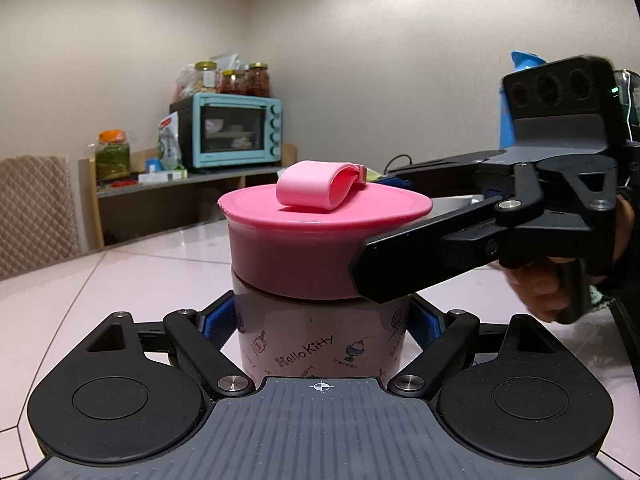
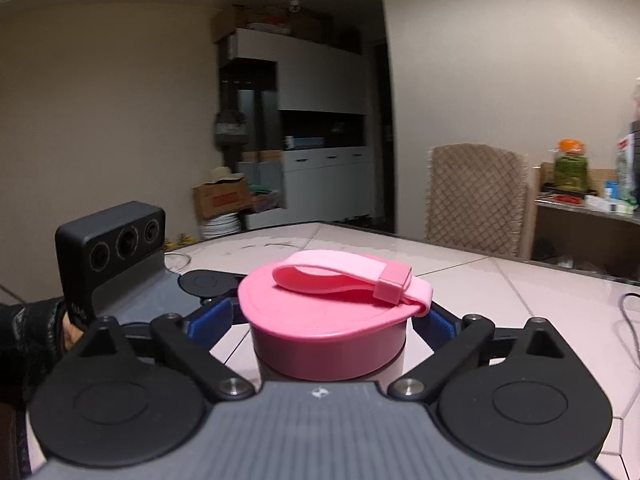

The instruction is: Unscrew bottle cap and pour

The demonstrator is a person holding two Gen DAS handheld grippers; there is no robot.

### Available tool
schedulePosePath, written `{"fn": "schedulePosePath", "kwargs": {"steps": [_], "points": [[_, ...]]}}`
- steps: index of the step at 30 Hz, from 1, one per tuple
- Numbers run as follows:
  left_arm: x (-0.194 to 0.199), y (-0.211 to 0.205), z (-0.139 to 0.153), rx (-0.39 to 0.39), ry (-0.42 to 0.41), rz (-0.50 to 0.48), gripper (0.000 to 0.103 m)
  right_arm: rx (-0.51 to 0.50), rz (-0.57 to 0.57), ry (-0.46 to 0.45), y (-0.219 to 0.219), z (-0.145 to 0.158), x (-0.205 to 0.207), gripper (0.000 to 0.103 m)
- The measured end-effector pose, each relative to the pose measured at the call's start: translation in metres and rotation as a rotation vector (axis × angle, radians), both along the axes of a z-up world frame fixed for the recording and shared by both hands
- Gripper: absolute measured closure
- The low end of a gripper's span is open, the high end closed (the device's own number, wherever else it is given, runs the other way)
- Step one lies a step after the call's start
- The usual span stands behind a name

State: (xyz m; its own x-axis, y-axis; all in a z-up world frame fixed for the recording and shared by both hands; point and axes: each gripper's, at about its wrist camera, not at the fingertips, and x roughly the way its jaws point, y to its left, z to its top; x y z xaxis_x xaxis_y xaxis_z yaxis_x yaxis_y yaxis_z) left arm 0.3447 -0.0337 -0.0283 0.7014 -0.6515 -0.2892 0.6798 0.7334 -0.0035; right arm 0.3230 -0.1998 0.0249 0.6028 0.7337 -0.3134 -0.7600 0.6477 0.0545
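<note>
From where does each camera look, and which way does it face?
Left wrist: sits on the left gripper, looks level at the bottle it clamps; the right gripper and a hand show.
Right wrist: sits on the right gripper, looks at the cap between its pads; a sleeve shows.
Shared: bottle, cap, table.

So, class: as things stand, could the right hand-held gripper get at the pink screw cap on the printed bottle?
Probably yes. The right hand-held gripper already straddles the pink screw cap, jaws open beside it, nothing between them; the left hand-held gripper grips lower on the printed bottle.
</note>
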Motion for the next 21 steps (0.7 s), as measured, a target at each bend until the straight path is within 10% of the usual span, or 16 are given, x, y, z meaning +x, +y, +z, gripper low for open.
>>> {"fn": "schedulePosePath", "kwargs": {"steps": [21], "points": [[-0.002,-0.004,0.000,0.001,0.000,0.001,0.014,0.017,-0.410,-0.030,0.038,-0.012,-0.039,0.000]]}}
